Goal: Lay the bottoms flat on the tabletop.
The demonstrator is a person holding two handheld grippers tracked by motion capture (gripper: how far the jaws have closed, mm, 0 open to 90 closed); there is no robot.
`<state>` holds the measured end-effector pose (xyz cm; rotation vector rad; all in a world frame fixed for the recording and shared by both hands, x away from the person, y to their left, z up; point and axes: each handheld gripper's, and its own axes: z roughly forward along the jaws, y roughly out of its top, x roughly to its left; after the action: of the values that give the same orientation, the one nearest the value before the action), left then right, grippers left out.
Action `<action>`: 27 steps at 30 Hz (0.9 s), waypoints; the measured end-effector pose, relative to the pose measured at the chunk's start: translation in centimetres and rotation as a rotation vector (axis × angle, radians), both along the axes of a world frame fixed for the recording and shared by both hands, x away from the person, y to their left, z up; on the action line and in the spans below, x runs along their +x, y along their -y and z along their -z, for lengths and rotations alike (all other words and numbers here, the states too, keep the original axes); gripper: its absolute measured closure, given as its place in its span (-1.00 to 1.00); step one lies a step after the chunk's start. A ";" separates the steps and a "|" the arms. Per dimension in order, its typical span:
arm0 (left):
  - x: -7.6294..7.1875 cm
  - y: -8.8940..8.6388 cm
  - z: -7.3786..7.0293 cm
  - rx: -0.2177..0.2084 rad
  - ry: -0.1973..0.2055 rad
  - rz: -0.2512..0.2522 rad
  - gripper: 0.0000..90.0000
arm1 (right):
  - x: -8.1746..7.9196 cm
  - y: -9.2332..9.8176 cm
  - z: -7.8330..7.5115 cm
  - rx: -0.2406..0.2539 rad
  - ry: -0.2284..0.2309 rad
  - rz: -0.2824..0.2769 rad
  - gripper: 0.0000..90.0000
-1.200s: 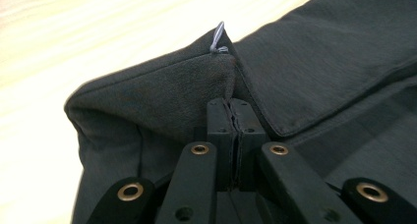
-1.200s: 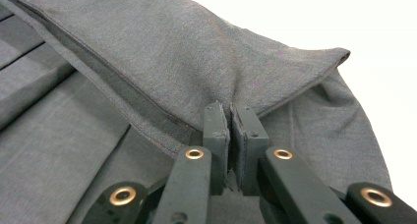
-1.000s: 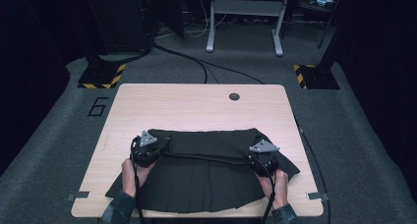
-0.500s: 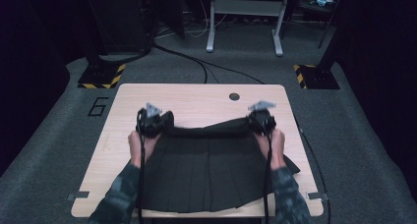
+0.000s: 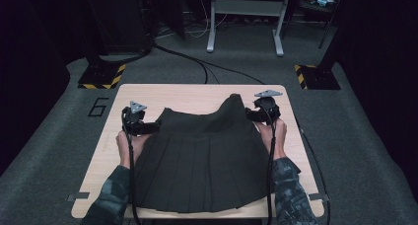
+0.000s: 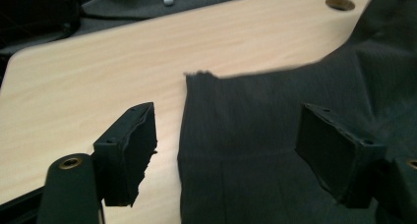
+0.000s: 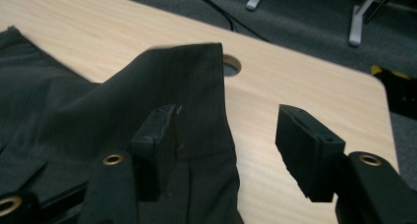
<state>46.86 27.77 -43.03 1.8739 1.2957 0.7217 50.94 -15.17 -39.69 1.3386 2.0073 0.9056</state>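
A dark pleated skirt (image 5: pixel 202 156) lies spread over the wooden table (image 5: pixel 148 94), waistband on the far side. My left gripper (image 5: pixel 152 128) sits at the waistband's left corner. In the left gripper view that corner (image 6: pixel 206 86) lies flat between the jaws of the left gripper (image 6: pixel 231 150), which have just been opening; neither pad presses it. My right gripper (image 5: pixel 250 115) is at the right corner, which stands up in a peak (image 5: pixel 234 102). In the right gripper view the raised cloth (image 7: pixel 196 76) leans by the left pad (image 7: pixel 157 140) of the right gripper (image 7: pixel 231 148), whose jaws have just been opening.
A round cable hole (image 6: pixel 339 3) (image 7: pixel 231 64) sits near the table's far edge, close behind the raised corner. Black-and-yellow floor plates (image 5: pixel 101 76) (image 5: pixel 315 74), cables and a metal desk frame (image 5: pixel 244 18) stand beyond the table. Bare wood shows left and right of the skirt.
Both hands moved away from the person, drawing the skirt's waistband up the table and spreading the cloth. Both grippers then opened and let go of the corners.
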 end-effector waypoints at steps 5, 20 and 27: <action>-0.4 -1.1 1.7 0.039 -0.054 -0.003 -0.48 | -0.8 0.0 2.1 -0.041 -0.106 -0.034 -0.23; 5.7 0.0 6.0 0.124 -0.155 -0.070 -0.41 | 1.3 1.5 7.4 -0.041 -0.139 0.035 -0.06; 7.7 0.2 8.0 0.144 -0.205 -0.086 -0.36 | 5.0 1.1 9.9 -0.037 -0.234 0.052 0.30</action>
<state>54.54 27.54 -51.01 2.0623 1.4949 0.6973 55.97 -16.31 -49.58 1.5281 2.1395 0.7120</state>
